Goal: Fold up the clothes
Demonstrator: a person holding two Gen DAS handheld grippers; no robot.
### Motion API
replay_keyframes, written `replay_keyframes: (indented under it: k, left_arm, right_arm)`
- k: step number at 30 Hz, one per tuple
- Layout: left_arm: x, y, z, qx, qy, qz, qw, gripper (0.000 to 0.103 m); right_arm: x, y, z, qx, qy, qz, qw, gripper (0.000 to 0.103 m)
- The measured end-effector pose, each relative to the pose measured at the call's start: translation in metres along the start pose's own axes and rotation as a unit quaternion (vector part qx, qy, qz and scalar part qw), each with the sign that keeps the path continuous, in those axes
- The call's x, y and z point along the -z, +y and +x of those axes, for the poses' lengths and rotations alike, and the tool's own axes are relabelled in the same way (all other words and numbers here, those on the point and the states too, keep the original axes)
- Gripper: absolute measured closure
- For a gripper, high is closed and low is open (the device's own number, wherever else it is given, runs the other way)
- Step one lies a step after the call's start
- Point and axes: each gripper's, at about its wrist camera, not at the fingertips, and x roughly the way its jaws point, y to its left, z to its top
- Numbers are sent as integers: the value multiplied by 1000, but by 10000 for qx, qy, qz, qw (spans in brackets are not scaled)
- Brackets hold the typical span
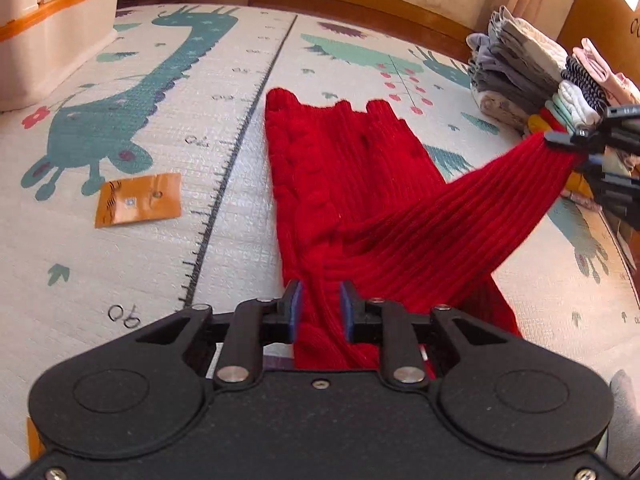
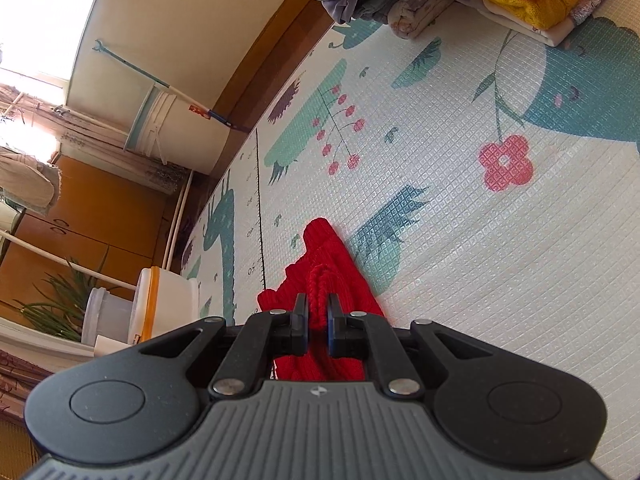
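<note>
- This is a home, most likely a living room or a child's play corner.
- The floor is covered by a play mat (image 1: 160, 240) with a cartoon giraffe, flowers and a height ruler printed on it.
- At the upper right of the left wrist view, folded clothes (image 1: 516, 68) stand in piles on the mat.
- At the left of the right wrist view there are wooden cabinets (image 2: 80, 216), a potted plant (image 2: 60, 304) and a bright window (image 2: 44, 16).
</note>
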Motion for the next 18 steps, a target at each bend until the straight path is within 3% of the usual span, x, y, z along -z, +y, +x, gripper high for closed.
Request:
replay_keyframes:
  k: [2,6,11,18]
  left_arm:
    - [10,-11,-1,-61,-42,337,9994,85]
    - [3,-13,-25,170,-577,134,9981,85]
    - [23,-35,-11,334,-264,879,9952,83]
    - [32,-23,-10,490,-432,886,9939,82]
  right_arm:
    - [0,1,-2,29,0,74,10000,93]
    - [-3,13,-2,45,-1,10,10000,93]
    - [-3,33,2,144,47,-171,9997,93]
    - [-3,74,23,277,157,-639,9974,93]
